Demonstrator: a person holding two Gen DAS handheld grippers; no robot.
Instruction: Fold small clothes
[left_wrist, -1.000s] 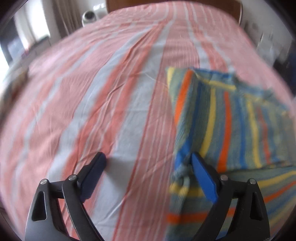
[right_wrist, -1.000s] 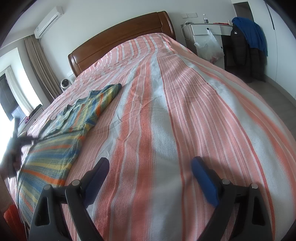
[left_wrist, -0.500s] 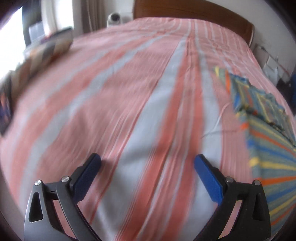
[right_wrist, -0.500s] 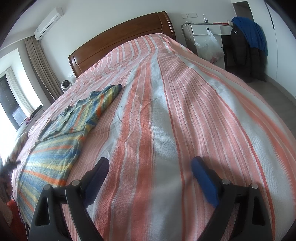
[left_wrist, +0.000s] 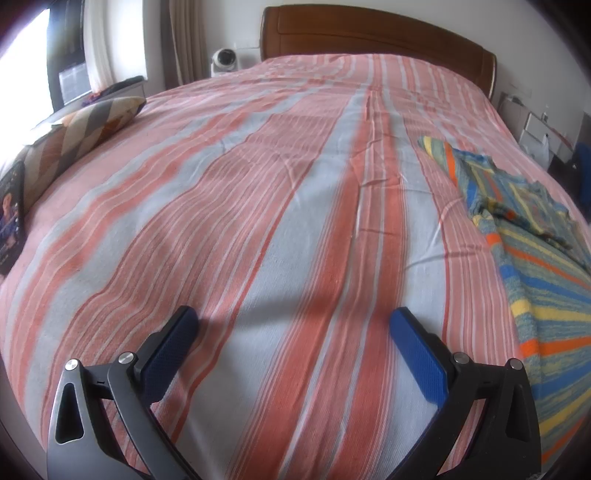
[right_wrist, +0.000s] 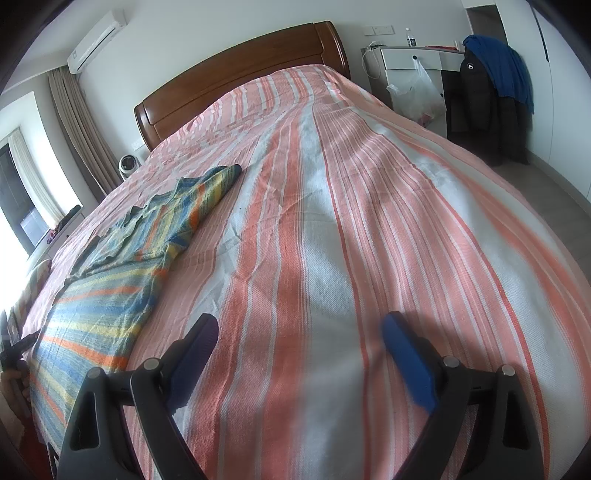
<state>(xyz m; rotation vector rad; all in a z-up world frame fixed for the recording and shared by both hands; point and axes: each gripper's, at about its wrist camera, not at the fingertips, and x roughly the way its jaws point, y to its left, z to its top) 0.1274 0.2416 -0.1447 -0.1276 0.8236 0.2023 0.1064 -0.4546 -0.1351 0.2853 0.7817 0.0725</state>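
A wooden headboard is standing against the white wall. Left of it, beige curtains are hanging under an air conditioner; daylight is coming through the window. Right of it, jackets are hanging by a white desk.

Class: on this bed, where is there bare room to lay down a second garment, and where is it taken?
Bare bedspread runs from the patterned cushion across to the striped shirt, and up to the headboard. In the right view, all of the cover right of the shirt is free. Both tongs, left and right, hang open over bare sheet.
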